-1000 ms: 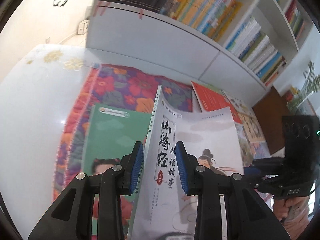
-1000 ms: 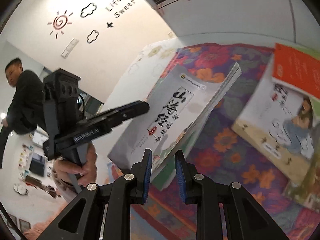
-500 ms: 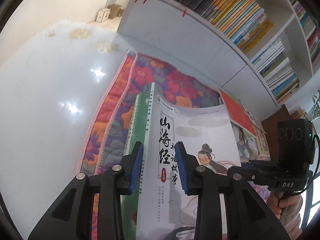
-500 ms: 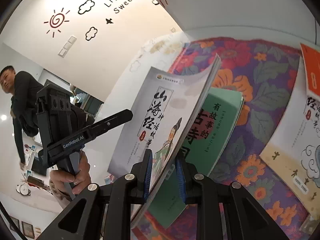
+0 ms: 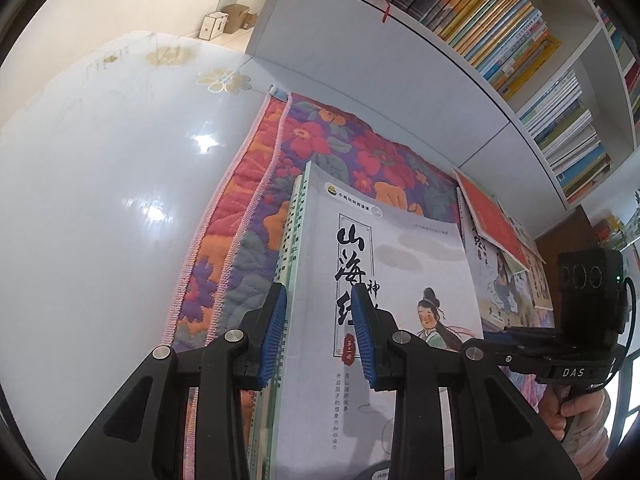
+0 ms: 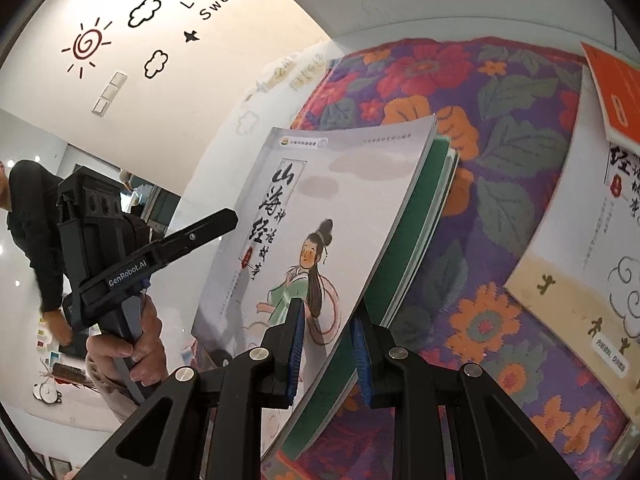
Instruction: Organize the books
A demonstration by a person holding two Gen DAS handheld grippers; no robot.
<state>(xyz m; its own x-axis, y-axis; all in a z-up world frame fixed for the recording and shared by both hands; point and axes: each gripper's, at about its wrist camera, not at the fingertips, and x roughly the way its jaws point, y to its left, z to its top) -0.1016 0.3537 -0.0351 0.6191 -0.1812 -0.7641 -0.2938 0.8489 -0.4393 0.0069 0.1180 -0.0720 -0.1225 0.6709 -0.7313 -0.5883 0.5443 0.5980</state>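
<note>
**Two grippers hold a pair of books over the flowered mat**

On the far left, a glossy white counter [image 5: 100, 200] runs up to a pale wall, with cardboard boxes [image 5: 224, 20] on the floor beyond its far end. A quilted floral mat [image 5: 340, 148] covers the counter's right part, its pink edging nearest the bare surface.

Over the mat, the left gripper [image 5: 320, 336] is nearly closed, its blue pads pinching the spine side of two books together: a grey-white storybook [image 5: 400, 248] with black calligraphy and a drawn figure on its cover, and a green book [image 5: 286, 240] lying close under it, only its edge showing. In the right wrist view the right gripper [image 6: 326, 350] is likewise almost shut, clamped on the opposite, open edge of the same two books, the green book [image 6: 416, 216] showing as a dark green band beneath the storybook [image 6: 320, 208]. Whether the pair rests on the mat or hangs just above it cannot be told.

Further right, loose books lie on the mat close to the held pair: an orange-red book [image 5: 492, 216] overlapping another white storybook [image 6: 592, 264]. Behind the mat stands a white bookshelf [image 5: 400, 60], its compartments packed with upright and stacked volumes. A person in dark clothes [image 6: 28, 216] stands in the background of the right wrist view.
</note>
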